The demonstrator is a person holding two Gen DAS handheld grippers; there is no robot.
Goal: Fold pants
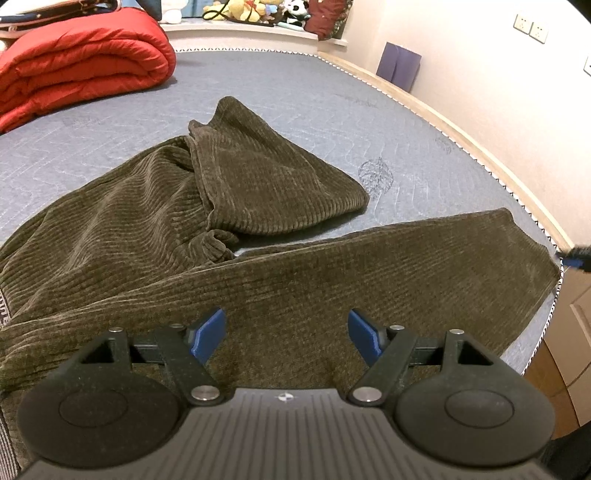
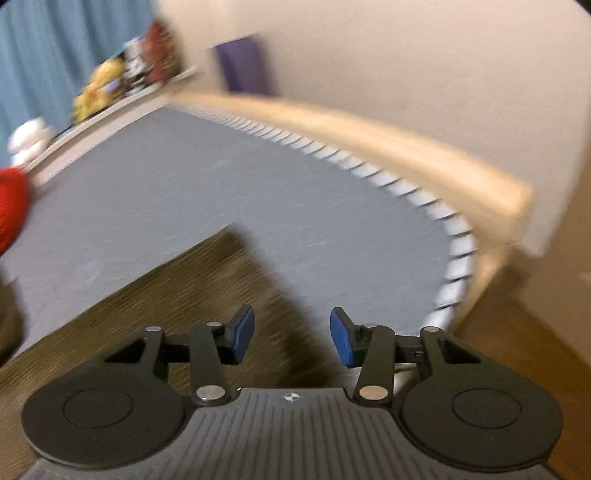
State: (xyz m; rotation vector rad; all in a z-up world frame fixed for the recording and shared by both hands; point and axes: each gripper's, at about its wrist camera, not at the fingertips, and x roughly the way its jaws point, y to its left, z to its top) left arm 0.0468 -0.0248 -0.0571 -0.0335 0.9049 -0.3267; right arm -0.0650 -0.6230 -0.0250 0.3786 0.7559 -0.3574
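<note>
Olive corduroy pants (image 1: 258, 229) lie on the grey mattress (image 1: 295, 85). One leg stretches flat to the right along the near edge, its cuff (image 1: 524, 251) near the bed's corner. The other leg is bunched and folded back toward the middle. My left gripper (image 1: 286, 332) is open and empty, hovering over the near leg. My right gripper (image 2: 291, 334) is open and empty above the cuff end of the pants (image 2: 207, 280). The right wrist view is motion-blurred. A blue tip of the right gripper (image 1: 576, 256) shows at the left wrist view's right edge.
A folded red quilt (image 1: 81, 62) lies at the mattress's far left. Plush toys (image 1: 258, 11) sit on a ledge beyond the bed. A wooden bed frame (image 2: 406, 147) and wall border the right side. A purple bag (image 1: 399, 66) leans on the wall. A wooden cabinet (image 1: 569, 332) stands past the bed's corner.
</note>
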